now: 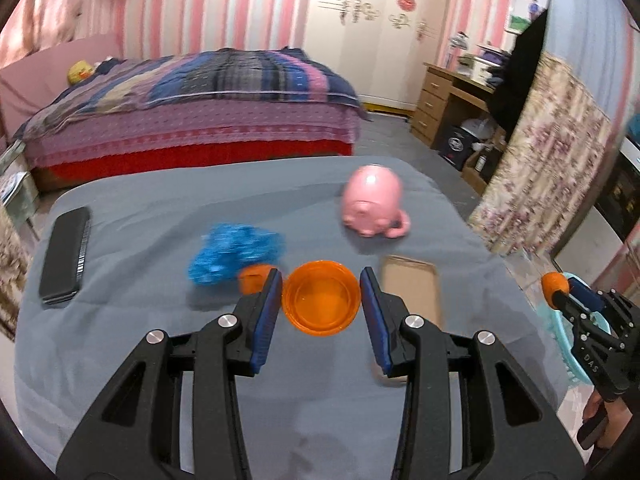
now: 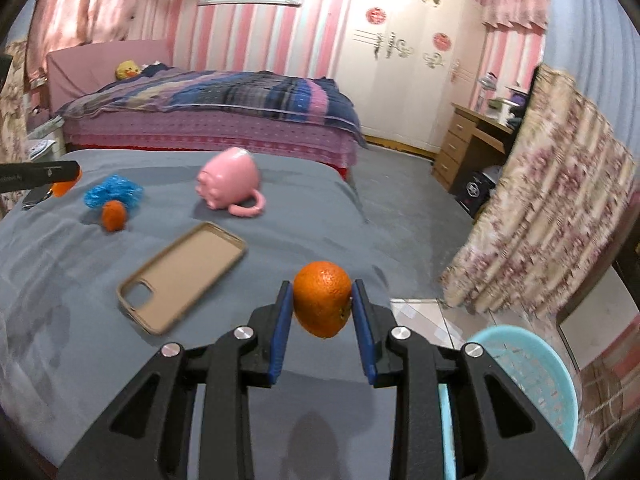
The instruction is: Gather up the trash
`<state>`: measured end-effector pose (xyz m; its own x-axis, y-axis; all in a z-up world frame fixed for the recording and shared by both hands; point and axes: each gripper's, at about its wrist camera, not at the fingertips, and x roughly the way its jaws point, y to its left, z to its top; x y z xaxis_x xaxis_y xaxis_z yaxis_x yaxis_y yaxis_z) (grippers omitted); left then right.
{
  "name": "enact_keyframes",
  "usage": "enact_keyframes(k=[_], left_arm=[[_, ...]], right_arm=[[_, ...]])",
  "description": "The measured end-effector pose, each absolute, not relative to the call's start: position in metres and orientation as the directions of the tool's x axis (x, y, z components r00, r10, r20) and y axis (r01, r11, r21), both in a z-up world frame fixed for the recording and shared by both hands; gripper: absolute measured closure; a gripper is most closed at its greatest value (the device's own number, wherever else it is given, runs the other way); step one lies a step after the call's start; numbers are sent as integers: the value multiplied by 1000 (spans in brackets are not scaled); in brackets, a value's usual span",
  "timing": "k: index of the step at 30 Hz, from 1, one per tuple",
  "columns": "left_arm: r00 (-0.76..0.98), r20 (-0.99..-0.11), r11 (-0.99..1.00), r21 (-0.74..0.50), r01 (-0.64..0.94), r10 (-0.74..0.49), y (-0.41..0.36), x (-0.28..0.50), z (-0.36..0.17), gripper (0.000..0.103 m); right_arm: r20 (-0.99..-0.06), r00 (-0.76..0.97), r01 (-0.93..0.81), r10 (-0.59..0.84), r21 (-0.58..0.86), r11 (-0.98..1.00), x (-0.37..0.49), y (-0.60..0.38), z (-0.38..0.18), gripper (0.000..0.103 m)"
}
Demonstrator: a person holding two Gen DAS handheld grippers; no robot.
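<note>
My left gripper [image 1: 320, 284] is shut on an orange round plastic lid [image 1: 320, 303], held above the grey table [image 1: 120, 360]. My right gripper [image 2: 322, 294] is shut on an orange peel piece [image 2: 322, 305], held over the table's right edge; it also shows at the right of the left wrist view [image 1: 556, 289]. A crumpled blue wrapper [image 1: 234, 254] and a smaller orange peel piece [image 1: 256, 278] lie on the table left of the lid; both show in the right wrist view, the wrapper [image 2: 114, 192] and the peel [image 2: 113, 215]. A light blue basket [image 2: 528, 380] stands on the floor at the right.
A pink pig mug [image 1: 372, 208] lies on its side at the back. A tan phone case [image 2: 182, 276] lies mid-table. A black phone [image 1: 66, 254] lies at the left. A bed [image 1: 192, 120], a desk [image 1: 452, 96] and a floral-covered cabinet [image 1: 556, 168] stand beyond.
</note>
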<state>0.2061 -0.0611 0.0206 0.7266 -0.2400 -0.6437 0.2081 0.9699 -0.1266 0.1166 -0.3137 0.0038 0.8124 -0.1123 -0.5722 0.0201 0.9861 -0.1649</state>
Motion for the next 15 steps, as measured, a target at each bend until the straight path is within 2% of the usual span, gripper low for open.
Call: enact_keyframes(k=[15], left_arm=[[665, -663, 920, -95, 380, -343, -174, 178, 9, 64]], right_arm=[[-567, 794, 169, -219, -140, 976, 75, -400, 0, 73]])
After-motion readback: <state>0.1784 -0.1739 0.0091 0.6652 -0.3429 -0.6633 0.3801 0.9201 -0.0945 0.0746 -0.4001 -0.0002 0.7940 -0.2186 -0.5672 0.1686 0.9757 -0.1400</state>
